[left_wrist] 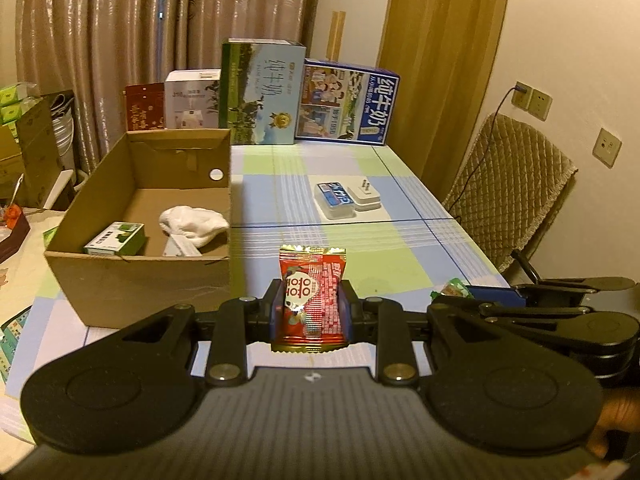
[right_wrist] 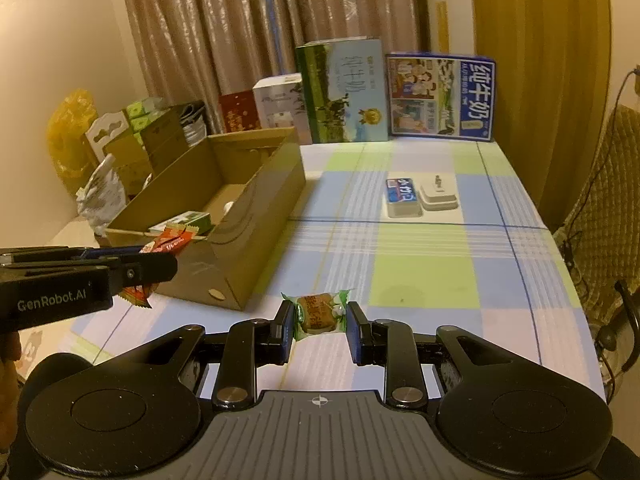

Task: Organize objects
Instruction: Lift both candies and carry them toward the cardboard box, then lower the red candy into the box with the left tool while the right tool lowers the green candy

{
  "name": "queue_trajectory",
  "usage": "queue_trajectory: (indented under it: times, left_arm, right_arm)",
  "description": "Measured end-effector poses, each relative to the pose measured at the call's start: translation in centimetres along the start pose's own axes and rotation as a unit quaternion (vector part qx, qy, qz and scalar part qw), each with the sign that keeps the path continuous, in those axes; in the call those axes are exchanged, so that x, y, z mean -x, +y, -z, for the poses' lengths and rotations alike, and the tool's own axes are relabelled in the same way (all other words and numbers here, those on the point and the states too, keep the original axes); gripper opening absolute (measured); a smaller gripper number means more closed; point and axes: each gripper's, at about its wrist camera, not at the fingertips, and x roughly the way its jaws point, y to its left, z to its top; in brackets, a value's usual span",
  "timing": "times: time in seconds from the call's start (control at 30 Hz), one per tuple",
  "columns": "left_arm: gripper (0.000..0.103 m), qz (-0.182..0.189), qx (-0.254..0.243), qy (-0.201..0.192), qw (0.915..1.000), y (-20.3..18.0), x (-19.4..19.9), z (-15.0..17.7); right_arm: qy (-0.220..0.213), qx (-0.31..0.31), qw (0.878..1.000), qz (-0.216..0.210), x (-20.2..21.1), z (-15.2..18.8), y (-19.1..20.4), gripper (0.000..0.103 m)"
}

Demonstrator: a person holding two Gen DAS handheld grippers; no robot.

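Observation:
My left gripper [left_wrist: 311, 307] is shut on a red snack packet [left_wrist: 312, 288], held above the checked tablecloth just right of the open cardboard box [left_wrist: 136, 280]. The box holds a green-white small box [left_wrist: 116, 239] and a white cloth [left_wrist: 194, 222]. My right gripper [right_wrist: 319, 326] is shut on a green-wrapped cake [right_wrist: 318, 314], low over the table. In the right wrist view the left gripper [right_wrist: 156, 268] shows at the left with the red packet [right_wrist: 170, 240], beside the cardboard box [right_wrist: 240, 216]. In the left wrist view the right gripper [left_wrist: 472, 296] shows at the right edge.
A blue card case [left_wrist: 334, 200] and a white plug adapter [left_wrist: 364, 196] lie mid-table. Milk cartons [left_wrist: 260, 92] and other boxes stand along the far edge by the curtain. A padded chair [left_wrist: 508, 196] stands at the right. Cluttered boxes [right_wrist: 140, 140] sit left of the table.

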Motion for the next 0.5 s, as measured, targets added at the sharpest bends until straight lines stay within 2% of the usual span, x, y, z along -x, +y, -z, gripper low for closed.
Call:
queue_trajectory:
  times: [0.5]
  left_arm:
    - [0.023, -0.024, 0.020, -0.003, 0.9995, 3.6, 1.3, 0.2]
  right_arm:
    - [0.008, 0.031, 0.999, -0.021, -1.7, -0.4, 3.3, 0.024]
